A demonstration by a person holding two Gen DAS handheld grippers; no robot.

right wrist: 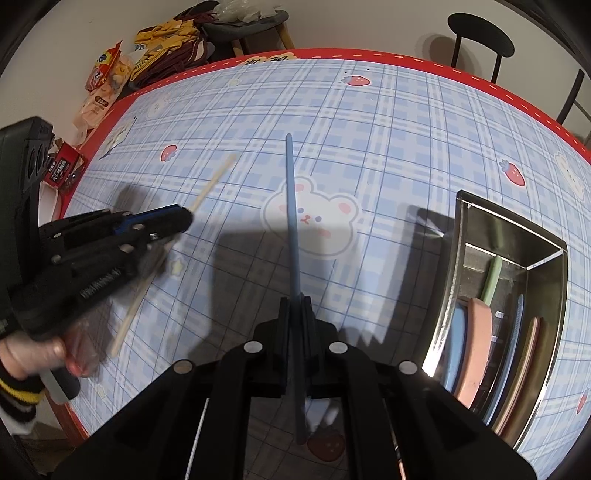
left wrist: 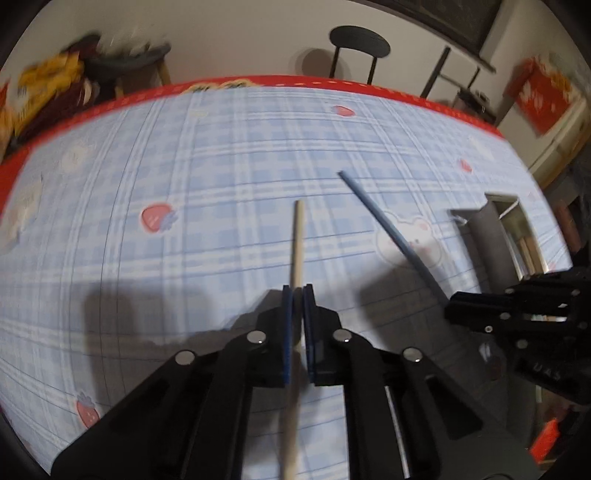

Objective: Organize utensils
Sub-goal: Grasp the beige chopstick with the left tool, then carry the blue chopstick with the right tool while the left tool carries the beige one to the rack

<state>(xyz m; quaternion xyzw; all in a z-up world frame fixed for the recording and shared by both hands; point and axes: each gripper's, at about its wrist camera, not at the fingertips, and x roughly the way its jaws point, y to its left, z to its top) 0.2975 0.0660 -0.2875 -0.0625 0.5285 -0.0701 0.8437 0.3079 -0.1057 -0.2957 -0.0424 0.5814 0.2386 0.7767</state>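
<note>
My left gripper (left wrist: 297,291) is shut on a beige chopstick (left wrist: 297,240) that points forward above the blue checked tablecloth (left wrist: 184,177). In the right wrist view the left gripper (right wrist: 181,218) shows at the left with the beige chopstick (right wrist: 214,182). My right gripper (right wrist: 295,301) is shut on a blue chopstick (right wrist: 291,206) held forward over the bear print. In the left wrist view the right gripper (left wrist: 454,304) shows at the right with the blue chopstick (left wrist: 384,225). A steel utensil tray (right wrist: 458,236) stands at the right, holding pink, blue and green utensils.
The steel tray (left wrist: 491,236) also shows at the right of the left wrist view. A black chair (left wrist: 358,40) stands behind the table's red far edge. Snack bags (right wrist: 107,74) and a stool with clothes (right wrist: 240,22) lie beyond the table's left corner.
</note>
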